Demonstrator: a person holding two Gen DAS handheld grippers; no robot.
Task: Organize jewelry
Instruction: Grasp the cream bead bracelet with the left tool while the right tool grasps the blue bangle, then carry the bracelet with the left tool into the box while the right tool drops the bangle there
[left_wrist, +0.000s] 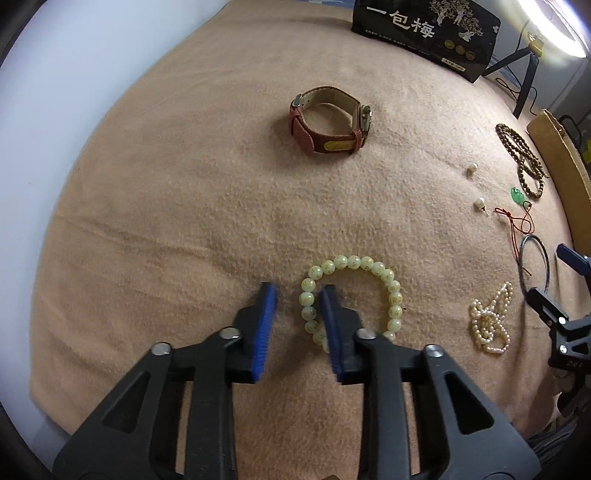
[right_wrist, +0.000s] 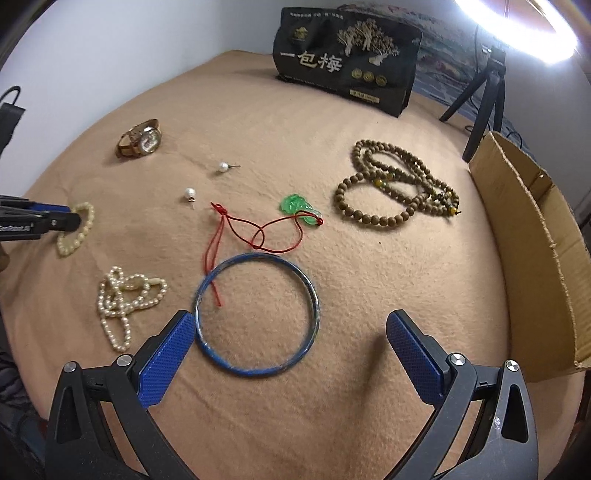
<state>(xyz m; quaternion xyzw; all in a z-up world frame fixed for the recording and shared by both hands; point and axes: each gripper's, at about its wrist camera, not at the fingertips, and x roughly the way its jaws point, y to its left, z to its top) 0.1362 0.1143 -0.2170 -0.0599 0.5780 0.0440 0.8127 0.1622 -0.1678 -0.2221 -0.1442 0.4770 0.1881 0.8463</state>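
Left gripper (left_wrist: 297, 295) straddled the pale green bead bracelet (left_wrist: 354, 295) at lower centre of the left view, jaws apart, one finger inside the loop, likely lining up a pinch on the strand.
Right gripper (right_wrist: 290, 325) was wide open, holding nothing, low over the blue bangle (right_wrist: 255, 314), bottom centre. Count: one watch (right_wrist: 140, 139), two pearl earrings (right_wrist: 224, 167), one jade pendant (right_wrist: 297, 208) on red cord, one pearl strand (right_wrist: 123, 299), one brown bead string (right_wrist: 395, 184).

Right gripper (right_wrist: 291, 328) hanging wide open over blue bangle (right_wrist: 312, 295) lying on tan cloth (right_wrist: 369, 295); left pad (right_wrist: 166, 358) touching bangle's rim.
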